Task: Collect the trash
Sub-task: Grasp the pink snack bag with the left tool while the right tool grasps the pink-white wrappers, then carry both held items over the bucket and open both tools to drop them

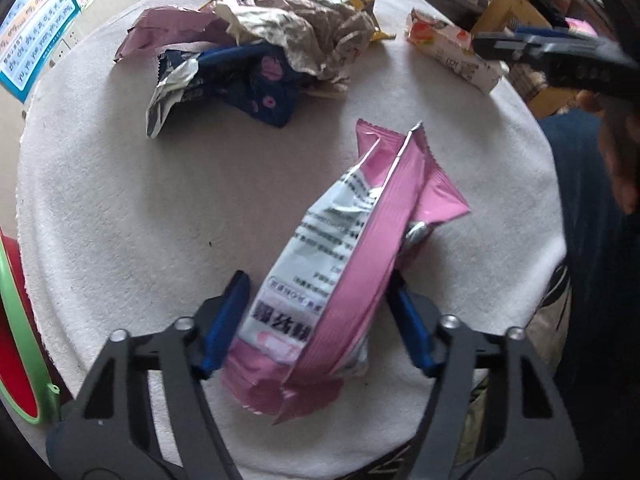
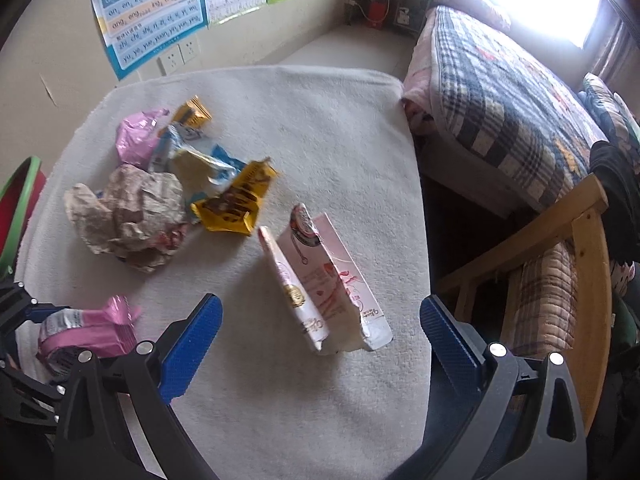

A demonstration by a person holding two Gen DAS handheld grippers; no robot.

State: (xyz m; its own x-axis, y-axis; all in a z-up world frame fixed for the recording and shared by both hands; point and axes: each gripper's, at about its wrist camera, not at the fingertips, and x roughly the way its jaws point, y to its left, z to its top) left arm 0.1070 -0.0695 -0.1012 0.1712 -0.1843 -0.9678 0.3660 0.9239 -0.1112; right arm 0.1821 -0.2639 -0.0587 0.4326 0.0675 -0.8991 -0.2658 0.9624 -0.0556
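Note:
A pink and white snack bag (image 1: 340, 264) stands on edge on the white-clothed table (image 1: 120, 220). My left gripper (image 1: 318, 284) is shut on it, one blue pad against each side. In the right wrist view the same bag (image 2: 88, 332) shows at the lower left. My right gripper (image 2: 320, 304) hangs open over a flattened pink and white carton (image 2: 332, 280), one finger on each side and neither touching it. The left wrist view shows that carton (image 1: 452, 52) with the right gripper (image 1: 552, 52) beside it.
A pile of trash lies further back: crumpled brown paper (image 2: 128, 212), a yellow wrapper (image 2: 236, 200), a dark blue wrapper (image 1: 248, 80), a pink wrapper (image 2: 136, 136). A green-rimmed red bin (image 1: 24, 320) stands left of the table. A quilted bed (image 2: 500, 92) and a wooden chair (image 2: 580, 248) stand right.

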